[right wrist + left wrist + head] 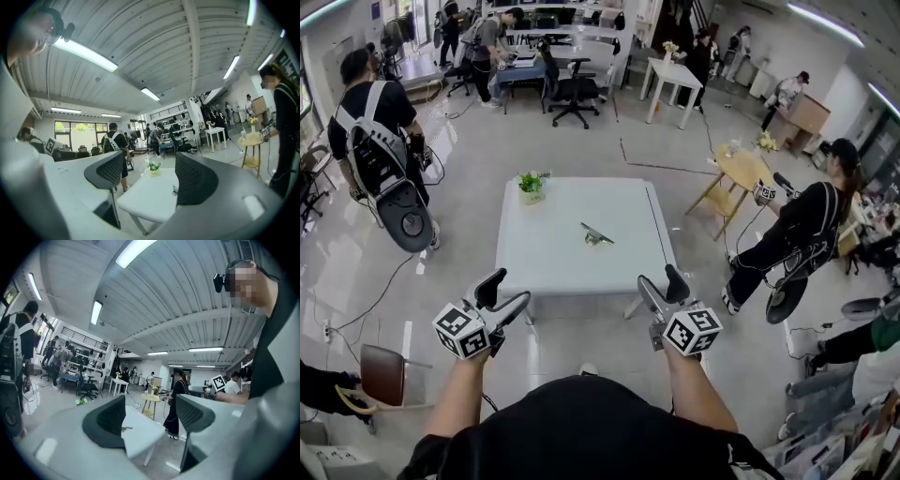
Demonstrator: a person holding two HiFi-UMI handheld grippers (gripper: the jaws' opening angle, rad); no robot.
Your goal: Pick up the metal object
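Observation:
The metal object, a small silvery clip-like piece, lies right of centre on the white square table. Both grippers are held short of the table's near edge and point level toward it. My left gripper is open and empty, and so is my right gripper. In the left gripper view the metal object shows just beside the left jaw, far beyond my left gripper. In the right gripper view the metal object peeks out beside the right jaw of my right gripper.
A small potted plant stands at the table's far left corner. A person with a backpack rig stands to the left, and another person in black to the right. A round wooden side table and a brown chair are nearby.

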